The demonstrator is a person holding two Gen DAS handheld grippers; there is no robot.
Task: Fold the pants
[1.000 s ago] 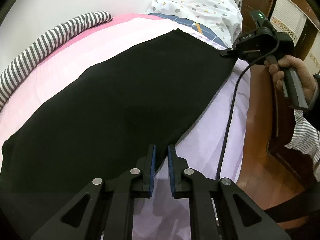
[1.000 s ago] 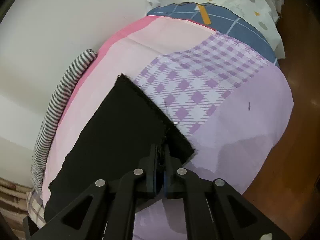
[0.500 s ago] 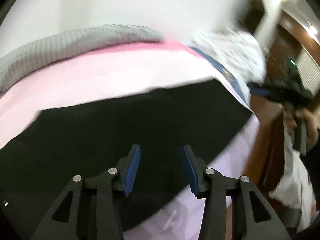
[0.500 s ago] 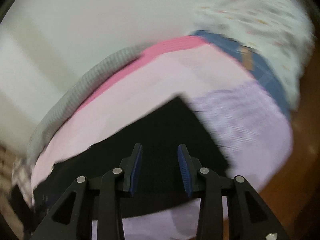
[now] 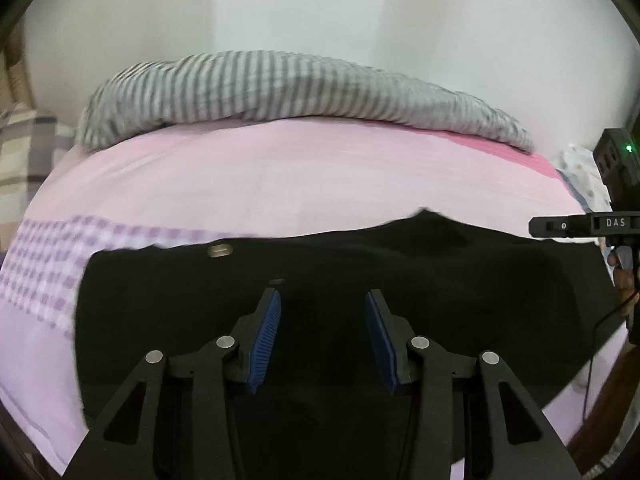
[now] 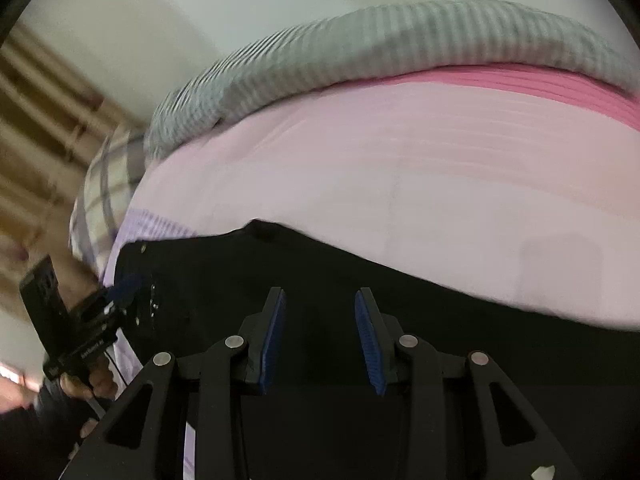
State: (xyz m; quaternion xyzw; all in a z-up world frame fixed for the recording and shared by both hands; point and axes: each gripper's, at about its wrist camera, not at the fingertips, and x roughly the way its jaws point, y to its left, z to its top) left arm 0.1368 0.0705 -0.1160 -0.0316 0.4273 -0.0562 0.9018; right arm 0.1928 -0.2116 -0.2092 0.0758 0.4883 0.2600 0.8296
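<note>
hovering over black pants (image 5: 400, 280) lying flat across a pink bed sheet (image 5: 280, 176): left gripper (image 5: 322, 334) and right gripper (image 6: 320, 336) both part-open, nothing between the blue pads. best to pinch matching edges, lifting evenly.

Both grippers' jaws released the pants (image 5: 320, 264) and opened.

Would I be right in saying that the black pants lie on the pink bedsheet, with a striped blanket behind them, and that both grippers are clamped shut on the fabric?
Not quite. The pants do lie on the bedsheet with the blanket behind, but the left gripper and right gripper are open, nothing pinched. Each wrist view shows its own blue pads apart above the cloth.
</note>
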